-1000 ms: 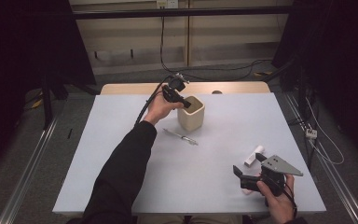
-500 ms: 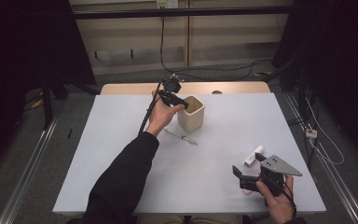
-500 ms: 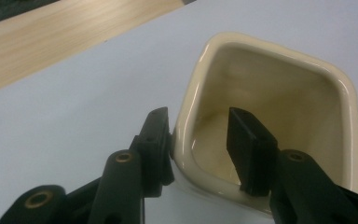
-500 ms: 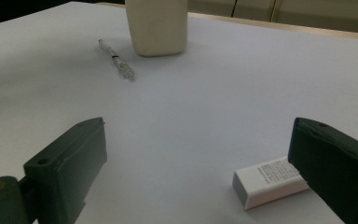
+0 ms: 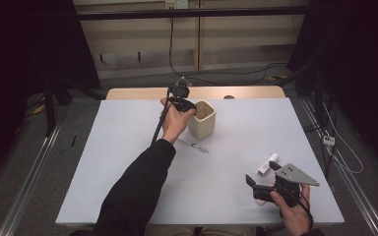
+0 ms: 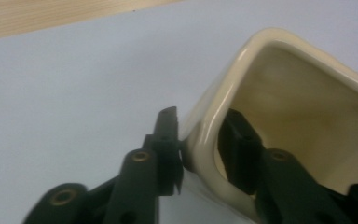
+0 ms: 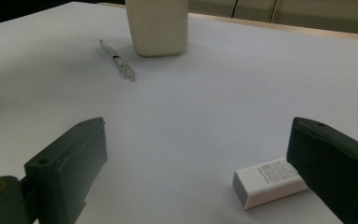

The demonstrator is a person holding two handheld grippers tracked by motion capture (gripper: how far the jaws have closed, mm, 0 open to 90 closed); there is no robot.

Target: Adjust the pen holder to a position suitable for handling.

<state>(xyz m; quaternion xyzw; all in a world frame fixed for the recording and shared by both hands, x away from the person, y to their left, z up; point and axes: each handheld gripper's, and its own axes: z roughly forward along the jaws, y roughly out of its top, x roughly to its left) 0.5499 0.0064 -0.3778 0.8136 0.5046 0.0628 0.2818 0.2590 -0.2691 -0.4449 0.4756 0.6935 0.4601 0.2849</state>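
A cream square cup stands upright at the back middle of the white table. My left gripper is at its left rim. In the left gripper view the gripper has one jaw outside the cup and one inside. Its jaws have just been closing, and they now press on the wall. My right gripper rests low at the front right, and its jaws stand wide open. A white eraser lies by its right jaw.
A clear pen lies on the table just in front of the cup, and it is also in the right gripper view. A wooden strip runs along the table's far edge. Cables hang behind the table.
The left gripper has shifted slightly left and settled onto the cup's left rim, with its jaws narrower. The cup, pen, eraser and right gripper have stayed in place.
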